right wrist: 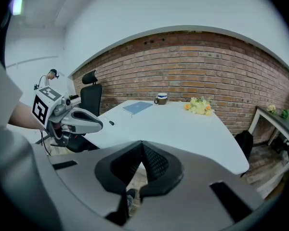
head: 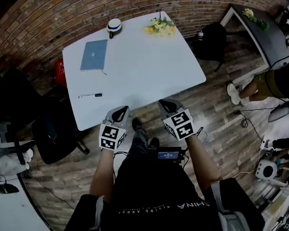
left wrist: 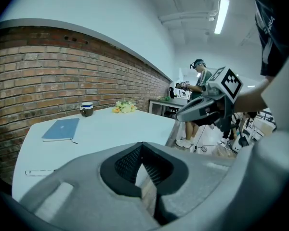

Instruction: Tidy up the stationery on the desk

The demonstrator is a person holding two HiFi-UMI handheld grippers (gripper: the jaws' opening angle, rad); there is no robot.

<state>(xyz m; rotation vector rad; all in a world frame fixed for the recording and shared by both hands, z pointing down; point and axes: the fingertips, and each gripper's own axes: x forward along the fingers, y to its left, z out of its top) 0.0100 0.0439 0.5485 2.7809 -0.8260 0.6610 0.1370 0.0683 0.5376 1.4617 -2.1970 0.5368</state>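
Note:
On the white desk (head: 139, 76) lie a blue notebook (head: 94, 55) at the far left and a black-capped pen (head: 90, 96) near the left front edge. Both also show in the left gripper view, the notebook (left wrist: 61, 129) and the pen (left wrist: 38, 172), and in the right gripper view, the notebook (right wrist: 137, 107) and the pen (right wrist: 109, 121). My left gripper (head: 121, 109) and right gripper (head: 167, 102) hover side by side just off the desk's near edge. Both are shut and hold nothing. Each points toward the desk.
A blue-banded cup (head: 114, 27) and a bunch of yellow flowers (head: 160, 27) stand at the desk's far edge by the brick wall. Black office chairs (head: 53, 134) sit left of the desk, a dark bag (head: 213, 40) to its right. A person (head: 272, 83) stands by a second desk (head: 257, 35).

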